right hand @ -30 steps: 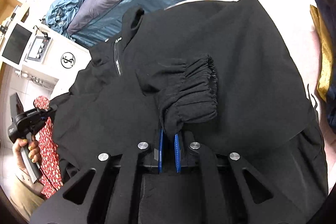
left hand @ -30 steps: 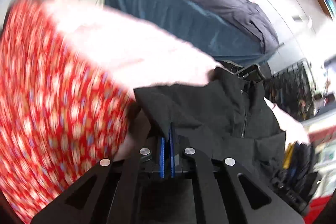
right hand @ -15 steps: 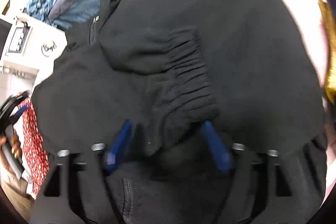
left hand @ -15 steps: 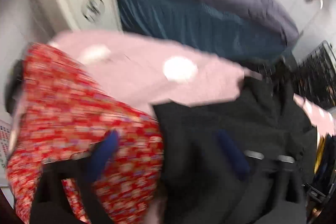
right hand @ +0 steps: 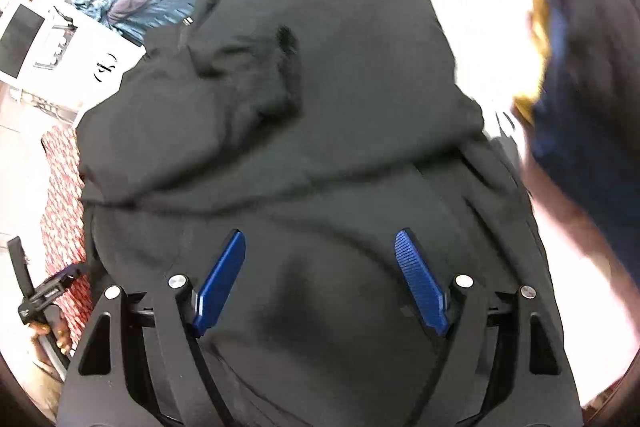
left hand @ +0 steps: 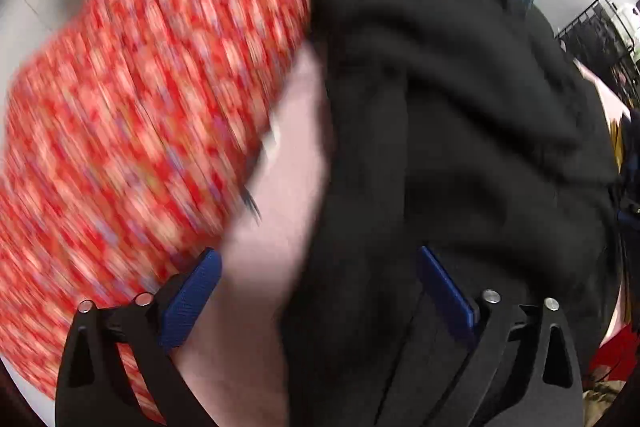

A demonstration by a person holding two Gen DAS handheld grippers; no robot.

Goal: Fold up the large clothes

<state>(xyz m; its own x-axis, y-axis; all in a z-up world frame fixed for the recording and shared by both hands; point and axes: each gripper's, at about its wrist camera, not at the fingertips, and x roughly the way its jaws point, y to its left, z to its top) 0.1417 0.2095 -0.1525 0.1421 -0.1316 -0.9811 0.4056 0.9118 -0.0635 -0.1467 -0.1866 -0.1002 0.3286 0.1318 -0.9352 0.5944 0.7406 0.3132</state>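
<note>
Black jacket (right hand: 304,131) lies folded on the pale pink surface (left hand: 280,187), beside red patterned cloth (left hand: 140,107); right tool (right hand: 320,279) stands apart, gripping nothing, over it; left tool (left hand: 320,291), apart and closing, straddles its edge without gripping.

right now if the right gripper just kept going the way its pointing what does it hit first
Most likely the black jacket: the right gripper points steeply down at its folded fabric, jaws wide apart with nothing pinched between them. Depth is unclear, so how soon it would touch cannot be told.
</note>
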